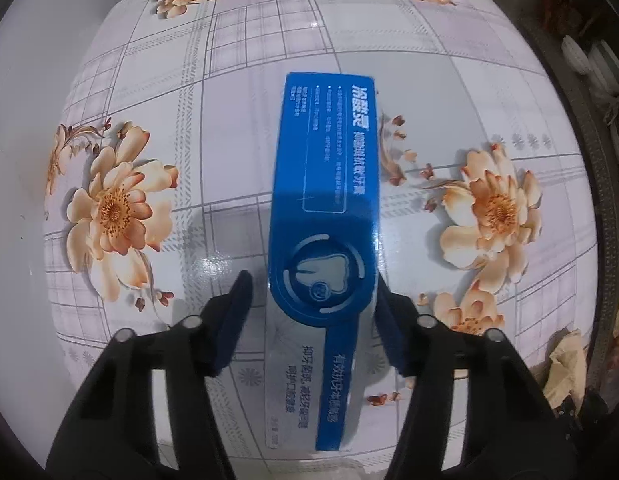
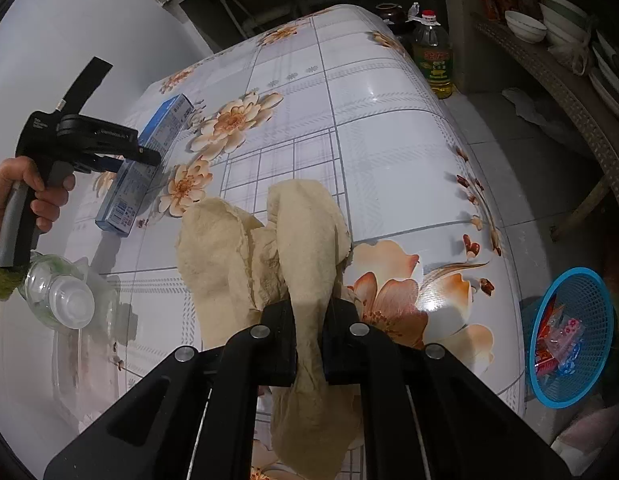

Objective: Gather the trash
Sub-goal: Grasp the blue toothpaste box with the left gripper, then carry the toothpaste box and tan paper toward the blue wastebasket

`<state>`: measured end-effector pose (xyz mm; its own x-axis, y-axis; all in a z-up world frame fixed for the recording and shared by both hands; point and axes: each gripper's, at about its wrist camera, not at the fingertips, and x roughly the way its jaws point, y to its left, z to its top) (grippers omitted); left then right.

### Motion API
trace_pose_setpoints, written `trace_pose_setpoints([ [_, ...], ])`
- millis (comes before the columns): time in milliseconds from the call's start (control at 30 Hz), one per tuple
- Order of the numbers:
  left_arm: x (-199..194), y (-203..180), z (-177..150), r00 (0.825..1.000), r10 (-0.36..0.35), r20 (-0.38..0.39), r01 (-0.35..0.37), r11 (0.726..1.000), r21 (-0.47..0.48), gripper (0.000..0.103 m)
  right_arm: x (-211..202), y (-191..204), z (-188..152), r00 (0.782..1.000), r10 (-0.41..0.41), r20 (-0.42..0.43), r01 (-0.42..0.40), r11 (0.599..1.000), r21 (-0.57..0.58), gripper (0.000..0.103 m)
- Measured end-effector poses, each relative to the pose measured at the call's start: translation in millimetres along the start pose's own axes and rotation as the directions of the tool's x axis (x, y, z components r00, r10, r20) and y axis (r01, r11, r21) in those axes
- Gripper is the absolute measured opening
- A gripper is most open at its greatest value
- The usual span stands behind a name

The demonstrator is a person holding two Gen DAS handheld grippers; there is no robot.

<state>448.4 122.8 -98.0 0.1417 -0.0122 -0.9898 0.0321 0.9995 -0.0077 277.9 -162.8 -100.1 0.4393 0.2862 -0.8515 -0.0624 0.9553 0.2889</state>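
left gripper (image 1: pixel 313 280) straddles the blue toothpaste box (image 1: pixel 325 184) flat on the floral table (image 1: pixel 409 80), jaws partway open, right pad touching it. right gripper (image 2: pixel 309 344) clamps beige tissue (image 2: pixel 261 248); blue basket (image 2: pixel 569 320) at 4 o'clock

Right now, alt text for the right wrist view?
The right gripper is shut on a crumpled beige paper towel over a floral tablecloth. At left, a hand holds the left gripper over a blue toothpaste box; a blue basket of wrappers sits off the table's right edge.
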Motion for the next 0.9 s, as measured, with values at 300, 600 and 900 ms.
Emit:
trace_pose_setpoints([
  [300, -0.8, 3.9, 1.2, 0.999, 0.011, 0.033, -0.011, 1.0, 0.008, 0.044, -1.4, -5.2, 0.1, 1.0, 0.031, -0.002, -0.031, 0.999, 0.033, 0.008],
  [600, -63.6, 1.6, -3.7, 0.985, -0.023, 0.172, 0.021, 1.0, 0.014, 0.043, -13.8, -7.7, 1.9, 0.997, 0.071, 0.023, -0.072, 0.996, 0.054, 0.006],
  [900, -150.9, -46.0, -35.4, 0.93, -0.168, 0.326, 0.121, 0.98, 0.159, 0.043, -45.9, -12.5, 5.0, 0.989, 0.104, 0.101, -0.113, 0.991, 0.079, 0.006],
])
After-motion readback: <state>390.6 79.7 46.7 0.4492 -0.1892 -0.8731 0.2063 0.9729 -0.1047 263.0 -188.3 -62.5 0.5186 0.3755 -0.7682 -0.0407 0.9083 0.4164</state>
